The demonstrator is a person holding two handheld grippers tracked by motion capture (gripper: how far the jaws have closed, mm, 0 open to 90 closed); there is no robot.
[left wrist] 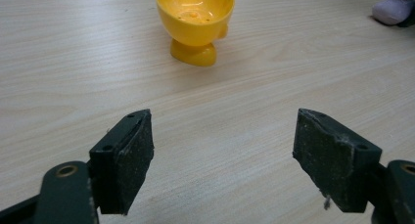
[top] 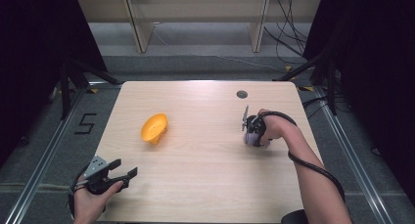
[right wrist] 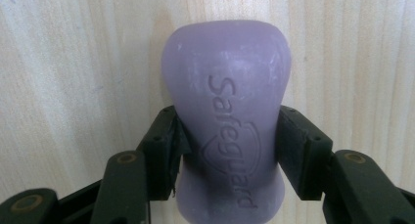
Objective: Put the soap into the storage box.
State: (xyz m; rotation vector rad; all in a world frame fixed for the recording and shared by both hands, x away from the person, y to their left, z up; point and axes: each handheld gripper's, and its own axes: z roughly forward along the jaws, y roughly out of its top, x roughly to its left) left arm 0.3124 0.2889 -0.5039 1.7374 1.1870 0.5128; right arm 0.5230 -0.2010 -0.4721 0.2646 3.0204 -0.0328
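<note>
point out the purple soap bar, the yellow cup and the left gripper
purple soap bar point(right wrist: 226, 87), right gripper view, upper face above the lettering
yellow cup point(left wrist: 195, 11), left gripper view, inside of the bowl
left gripper point(top: 123, 168), high view, between its open jaws

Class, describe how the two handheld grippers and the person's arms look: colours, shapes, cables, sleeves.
Both grippers are black, each with two flat, scuffed jaws on pivoting links with brass-coloured rivets. The left gripper carries a grey three-cornered plate; a thick black cable loops from the right gripper along the forearm. No sleeves show on either forearm.

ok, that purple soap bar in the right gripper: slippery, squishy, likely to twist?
The purple soap bar is probably stiff: it shows no bulge where the right gripper pinches its narrowed waist. That waist should resist sliding, though the smooth surface may be slick. It looks solid, so likely heavy for its size.
</note>
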